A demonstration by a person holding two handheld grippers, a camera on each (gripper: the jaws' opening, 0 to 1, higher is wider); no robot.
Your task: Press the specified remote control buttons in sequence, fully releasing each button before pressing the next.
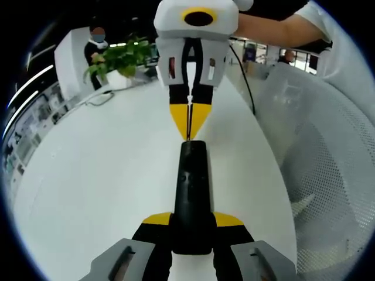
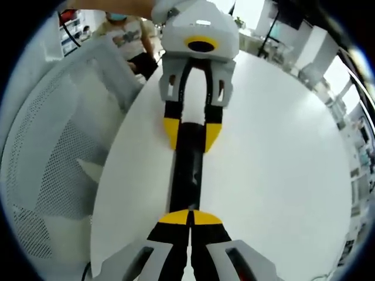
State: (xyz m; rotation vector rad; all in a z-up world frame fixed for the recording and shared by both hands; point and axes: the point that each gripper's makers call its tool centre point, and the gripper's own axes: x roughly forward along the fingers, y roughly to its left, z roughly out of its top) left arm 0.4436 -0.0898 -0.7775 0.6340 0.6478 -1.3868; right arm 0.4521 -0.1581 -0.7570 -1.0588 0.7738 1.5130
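The two views face each other close along the white counter (image 1: 105, 175), each looking down the black remote control (image 1: 192, 193) between them.

Place: an open-plan office or showroom-like workspace.
Table: a large white round table (image 1: 105, 175) with a bare top.
Seating: a white mesh-backed office chair (image 2: 53, 158) just beside the table.
Greenery: a potted plant (image 1: 120, 58) at the table's far edge.
Walls: shelving or display racks (image 1: 26, 129) along one side.
Lighting: long ceiling light strips (image 1: 35, 79).
People: a person (image 1: 96, 44) standing by a white partition, another seated further back.
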